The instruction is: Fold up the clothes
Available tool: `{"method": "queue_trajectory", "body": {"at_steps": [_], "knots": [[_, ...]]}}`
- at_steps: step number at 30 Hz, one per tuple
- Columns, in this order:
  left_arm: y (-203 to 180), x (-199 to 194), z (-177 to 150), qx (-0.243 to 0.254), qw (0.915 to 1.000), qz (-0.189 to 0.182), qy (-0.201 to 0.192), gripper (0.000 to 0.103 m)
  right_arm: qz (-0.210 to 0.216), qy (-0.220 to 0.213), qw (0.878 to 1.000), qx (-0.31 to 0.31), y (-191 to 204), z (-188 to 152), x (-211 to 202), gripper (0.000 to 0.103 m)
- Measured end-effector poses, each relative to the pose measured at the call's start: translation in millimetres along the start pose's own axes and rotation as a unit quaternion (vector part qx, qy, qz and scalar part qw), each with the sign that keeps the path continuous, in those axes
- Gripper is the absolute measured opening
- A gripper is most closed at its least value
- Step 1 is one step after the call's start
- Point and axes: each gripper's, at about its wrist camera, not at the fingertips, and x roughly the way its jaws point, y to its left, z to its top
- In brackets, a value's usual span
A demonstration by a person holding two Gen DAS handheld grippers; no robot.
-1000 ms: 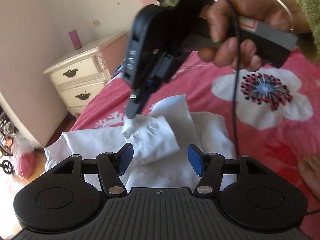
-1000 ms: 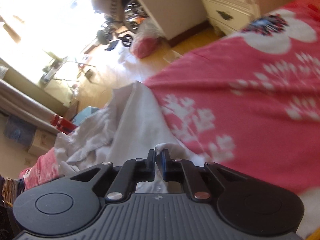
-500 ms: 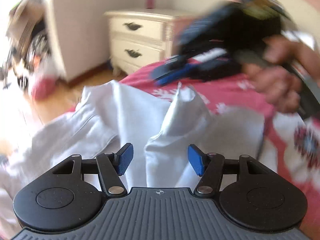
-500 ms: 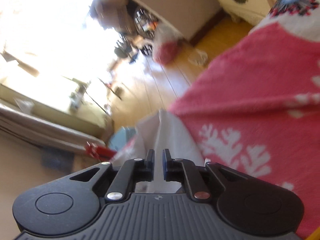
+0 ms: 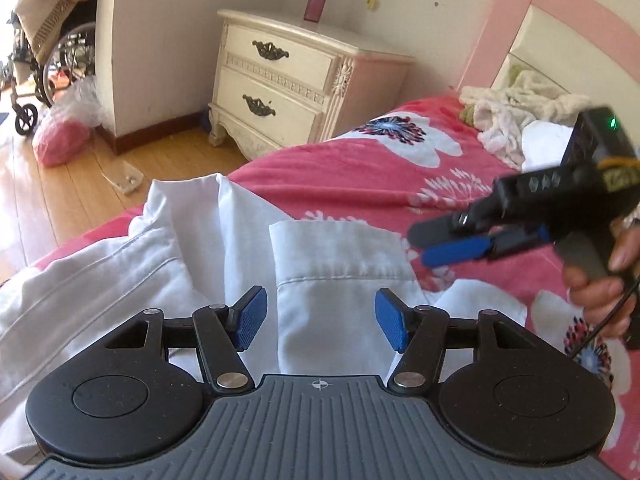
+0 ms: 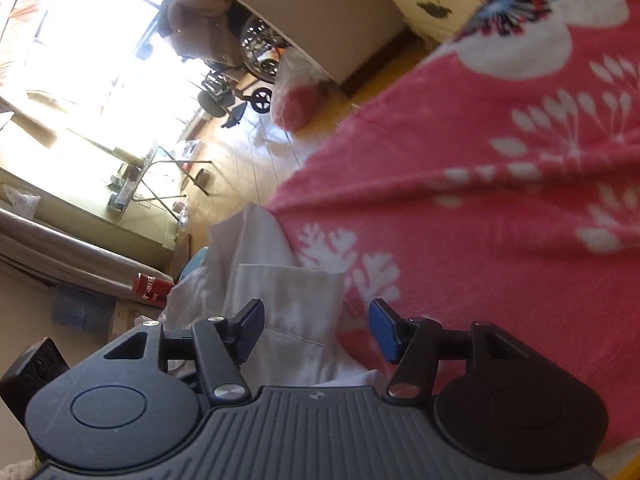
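Both jaws stand open w/ nothing gripped, right gripper (image 6: 316,330) having just let go, left gripper (image 5: 318,318) idle; white shirt (image 5: 168,256) lies below & ahead of both, one sleeve (image 5: 336,252) laid over, rest still unfolded on the bed (image 5: 360,168).

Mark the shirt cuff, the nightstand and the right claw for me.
shirt cuff (image 5: 336,248): left wrist view, on the flat band above the stitch line.
nightstand (image 5: 280,50): left wrist view, top drawer front.
right claw (image 5: 448,242): left wrist view, between its fingertips.

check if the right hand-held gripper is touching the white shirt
Apart. The left wrist view shows the right hand-held gripper hanging open over the pink blanket, beyond the edge of the white shirt.
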Motion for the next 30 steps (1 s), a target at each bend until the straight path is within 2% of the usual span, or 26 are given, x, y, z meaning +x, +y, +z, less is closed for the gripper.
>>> {"method": "queue_trajectory", "body": {"at_steps": [6,12,15,17,19,23,26,30], "knots": [[1,16,7,-0.008,0.9998,0.003,0.019,0.053,0.015,0.002,0.999,0.036,-15,1,13,0.051],[-2,26,7,-0.013,0.9991,0.018,0.037,0.046,0.022,-0.002,1.0,0.019,-9,-3,17,0.036],[-1,26,5,-0.02,0.999,0.025,0.033,0.034,0.022,-0.005,1.0,0.007,-7,-3,20,0.024],[0,26,5,-0.025,0.9988,0.028,0.03,0.019,0.022,-0.009,1.0,-0.002,-5,-5,19,0.013],[0,24,5,-0.03,0.9989,0.027,0.024,0.01,0.022,-0.018,0.999,-0.019,0,-7,17,0.005],[0,16,4,-0.041,0.999,0.02,0.0,0.002,0.023,-0.041,0.997,-0.065,16,-10,7,0.003],[-1,6,4,-0.052,0.9983,0.013,-0.021,0.001,0.029,-0.058,0.993,-0.096,29,-13,-1,0.003],[-1,-14,3,-0.074,0.996,0.011,-0.049,0.0,0.065,-0.071,0.986,-0.135,45,-18,-14,0.003]]}}
